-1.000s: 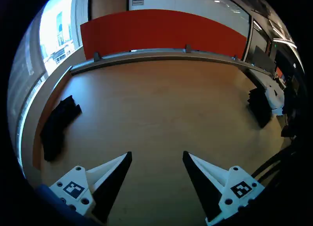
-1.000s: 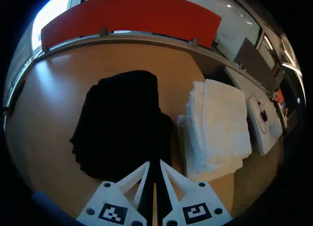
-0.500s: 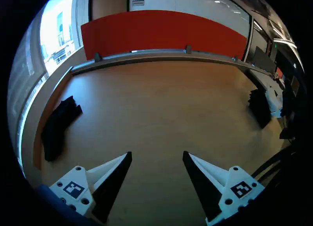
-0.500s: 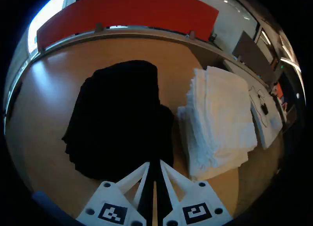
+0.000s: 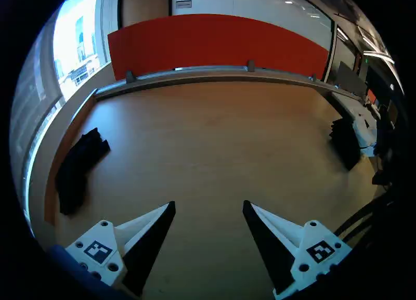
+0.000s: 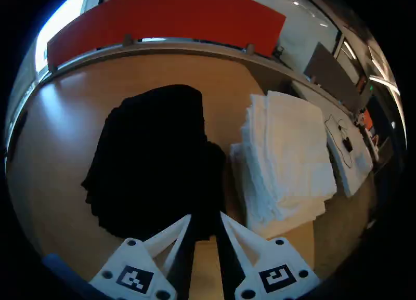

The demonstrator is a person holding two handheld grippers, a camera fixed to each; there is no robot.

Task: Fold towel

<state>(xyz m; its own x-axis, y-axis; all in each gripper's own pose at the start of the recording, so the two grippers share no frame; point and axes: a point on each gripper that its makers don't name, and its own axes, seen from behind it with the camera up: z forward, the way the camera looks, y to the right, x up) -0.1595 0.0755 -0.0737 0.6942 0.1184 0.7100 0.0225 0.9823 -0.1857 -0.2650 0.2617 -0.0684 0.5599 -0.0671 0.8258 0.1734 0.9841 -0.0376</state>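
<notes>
In the right gripper view a stack of black towels (image 6: pixel 151 159) lies on the wooden table (image 6: pixel 57 144), with a stack of white towels (image 6: pixel 286 159) beside it on the right. My right gripper (image 6: pixel 205 219) sits at the black stack's near edge; its fingers stand a little apart, and dark cloth shows in the gap between them. In the left gripper view my left gripper (image 5: pixel 208 206) hangs wide open over bare table (image 5: pixel 208 139), holding nothing. A crumpled black towel (image 5: pixel 78 165) lies far left, and the black stack (image 5: pixel 345 144) and white stack (image 5: pixel 365 129) sit at the far right.
A red partition (image 5: pixel 218 40) and a grey rail run along the table's far edge. Windows are at the left. A second desk with cables (image 6: pixel 346 144) stands past the white stack. Dark cables (image 5: pixel 364 217) trail at the left gripper view's lower right.
My right gripper's fingers, pressed together on the black towel's edge before, have spread slightly apart. The left gripper has stayed still and open.
</notes>
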